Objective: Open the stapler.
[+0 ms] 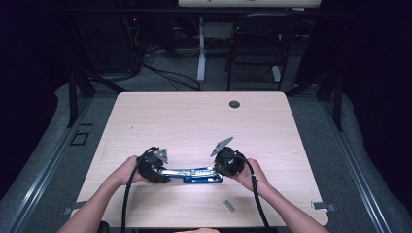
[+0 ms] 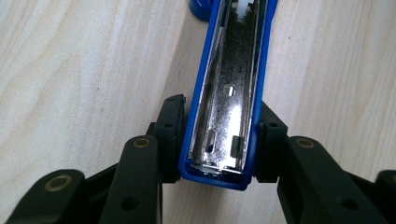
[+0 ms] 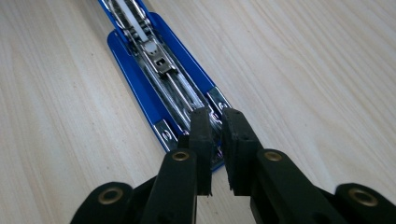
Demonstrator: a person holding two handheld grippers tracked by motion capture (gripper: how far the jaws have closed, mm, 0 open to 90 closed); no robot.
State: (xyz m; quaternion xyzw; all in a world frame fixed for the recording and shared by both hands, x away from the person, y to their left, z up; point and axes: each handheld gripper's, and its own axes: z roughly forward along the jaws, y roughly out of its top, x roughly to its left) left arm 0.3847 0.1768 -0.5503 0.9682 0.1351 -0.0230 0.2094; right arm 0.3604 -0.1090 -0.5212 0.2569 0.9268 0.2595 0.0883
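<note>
You have the opened blue stapler (image 2: 223, 112) pinched between your left jaws on the tabletop (image 1: 194, 116), while your right jaws stand barely parted over its base, so next refill it with staples.

One stapler (image 1: 194, 174); one staple strip (image 1: 229, 205); two hand-held grippers.

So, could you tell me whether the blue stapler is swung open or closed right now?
Open. The blue stapler lies spread flat on the table, its metal staple channel exposed and facing up.
</note>
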